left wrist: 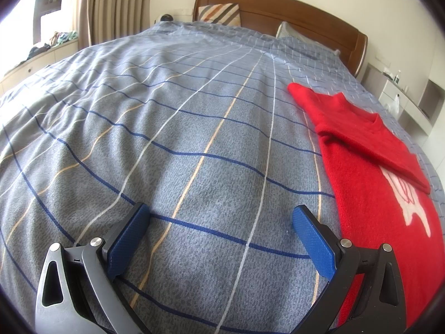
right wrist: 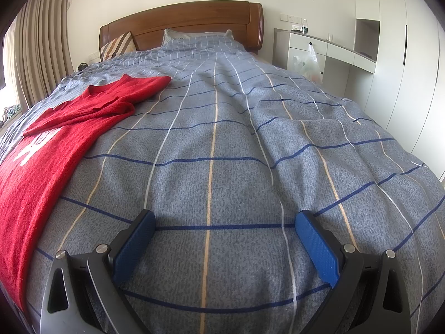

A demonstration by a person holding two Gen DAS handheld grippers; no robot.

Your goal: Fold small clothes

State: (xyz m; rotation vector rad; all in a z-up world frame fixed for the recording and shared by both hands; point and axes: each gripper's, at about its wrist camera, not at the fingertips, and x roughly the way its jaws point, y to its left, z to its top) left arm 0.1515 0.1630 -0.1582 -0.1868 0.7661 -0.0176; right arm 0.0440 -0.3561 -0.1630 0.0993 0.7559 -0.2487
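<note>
A small red sweater [left wrist: 370, 194] with a white motif lies on the grey checked bed cover [left wrist: 167, 139]. One sleeve [left wrist: 361, 136] is folded across its chest. It also shows in the right wrist view [right wrist: 44, 153], at the left. My left gripper [left wrist: 221, 222] is open and empty, just left of the sweater's side edge, low over the cover. My right gripper [right wrist: 225, 225] is open and empty, to the right of the sweater, over bare cover [right wrist: 250, 153].
A wooden headboard [right wrist: 189, 25] and pillows [right wrist: 194, 40] stand at the far end. A striped cushion [left wrist: 219, 14] leans there. Curtains [left wrist: 111, 5] and a window ledge with clutter are on the left. A white desk [right wrist: 333, 47] and wardrobe with a hanging plastic bag are on the right.
</note>
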